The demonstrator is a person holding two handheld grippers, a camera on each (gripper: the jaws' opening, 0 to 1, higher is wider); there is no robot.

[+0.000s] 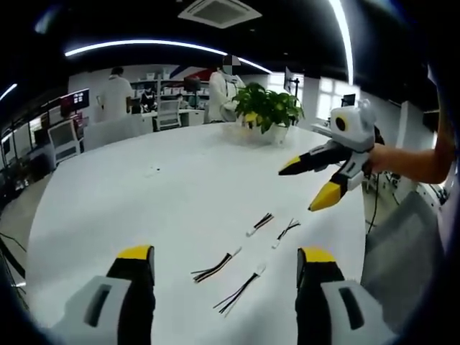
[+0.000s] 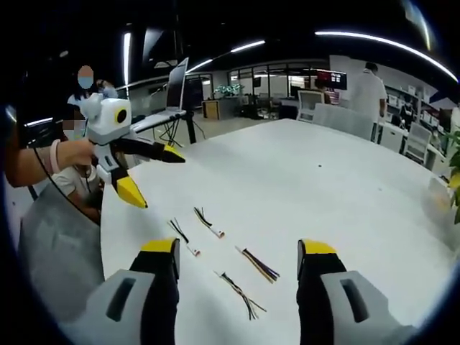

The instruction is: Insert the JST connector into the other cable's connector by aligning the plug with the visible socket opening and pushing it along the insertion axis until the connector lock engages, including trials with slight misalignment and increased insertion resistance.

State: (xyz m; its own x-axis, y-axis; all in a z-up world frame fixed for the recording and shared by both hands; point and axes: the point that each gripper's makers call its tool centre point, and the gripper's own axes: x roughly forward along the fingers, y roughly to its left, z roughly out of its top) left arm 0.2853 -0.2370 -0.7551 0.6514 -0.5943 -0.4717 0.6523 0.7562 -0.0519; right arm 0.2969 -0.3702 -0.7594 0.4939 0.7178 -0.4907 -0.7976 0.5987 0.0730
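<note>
Both views hover close above the white table (image 1: 144,194), facing each other from opposite edges. They share the four cables (image 1: 244,262) mid-table, and each catches the opposite gripper (image 2: 147,176).

Left gripper (image 1: 226,264): jaw bodies matt black plastic, tips glossy yellow, housings smooth grey-white plastic. Right gripper (image 2: 238,257): same finish; jaws wide apart. Table (image 1: 108,201) under jaws: smooth white top, low sheen, looks laminate. Four cable pieces (image 1: 213,269) between and ahead of left jaws: thin plastic-sheathed wires, small white plastic connector ends; finish too small to tell. Potted plant (image 1: 267,108) beyond jaws: waxy green leaves, white smooth pot. Chair (image 2: 57,244) left of right jaws: grey matt fabric.
</note>
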